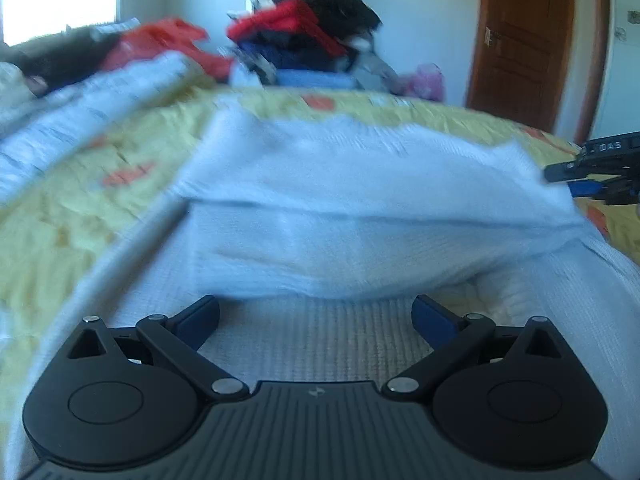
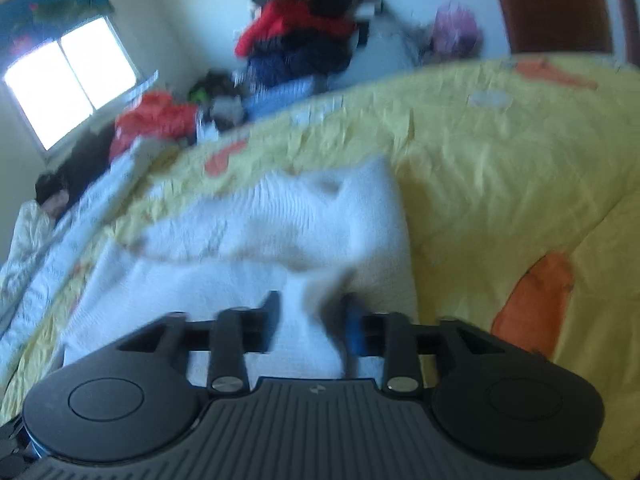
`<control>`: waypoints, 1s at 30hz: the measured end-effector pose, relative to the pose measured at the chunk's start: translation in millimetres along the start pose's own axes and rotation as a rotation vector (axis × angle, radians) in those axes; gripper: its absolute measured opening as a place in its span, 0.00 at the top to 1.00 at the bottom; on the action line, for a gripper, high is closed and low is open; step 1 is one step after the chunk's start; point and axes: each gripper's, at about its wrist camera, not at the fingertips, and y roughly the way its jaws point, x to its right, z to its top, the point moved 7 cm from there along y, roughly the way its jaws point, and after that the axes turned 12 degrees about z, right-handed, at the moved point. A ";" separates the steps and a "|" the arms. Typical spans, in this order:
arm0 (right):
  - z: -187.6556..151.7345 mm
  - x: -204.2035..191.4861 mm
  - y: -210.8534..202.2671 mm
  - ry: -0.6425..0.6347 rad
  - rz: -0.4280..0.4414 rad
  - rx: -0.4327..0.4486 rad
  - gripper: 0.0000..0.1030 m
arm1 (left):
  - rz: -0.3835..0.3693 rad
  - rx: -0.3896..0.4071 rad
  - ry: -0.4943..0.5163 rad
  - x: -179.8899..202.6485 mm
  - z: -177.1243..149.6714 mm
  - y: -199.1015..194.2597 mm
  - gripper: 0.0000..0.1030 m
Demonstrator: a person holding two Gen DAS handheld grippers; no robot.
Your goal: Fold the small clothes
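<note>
Through my left wrist camera, my left claw [image 1: 316, 314] stands wide open and empty, its fingers spread over the white knitted garment [image 1: 340, 200], which lies on the yellow bedspread [image 1: 80, 208] and fills the middle of the view, one layer already doubled over with its fold edge crossing from nine to three o'clock. My right claw [image 1: 600, 172] shows at three o'clock, just beside the garment's far corner. A pile of clothes [image 1: 304, 36] sits at twelve o'clock against the wall. Through my right wrist camera, that claw's fingers are partly apart; a blurred ridge of the white cloth rises between them, though I judge the pads no longer press it. The garment spreads from ten o'clock to the centre, the bedspread filling everything from one to four o'clock. The risk, I think, is that the ridge snags on a finger as I draw away, dragging the folded layer askew or springing it open.
</note>
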 end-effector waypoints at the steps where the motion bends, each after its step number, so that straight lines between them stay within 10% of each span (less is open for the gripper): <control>1: 5.2 -3.1 -4.0 -0.027 -0.030 0.035 0.44 | -0.004 0.052 0.030 1.8 6.5 -8.5 0.00; 5: 13.0 -27.8 -4.6 -0.100 0.023 0.052 0.42 | -0.021 0.263 0.143 19.7 54.9 -24.8 0.00; 14: -15.1 -31.5 61.4 -0.278 -0.013 -0.052 0.42 | 0.011 -0.030 0.177 39.0 82.6 111.6 0.00; 18: -21.3 -30.3 55.7 -0.296 0.008 -0.020 0.40 | -0.071 -0.030 0.040 20.5 72.0 118.5 0.00; 30: -19.2 -54.0 30.1 -0.284 -0.084 0.018 0.31 | -0.063 -0.024 0.050 21.9 74.0 117.3 0.00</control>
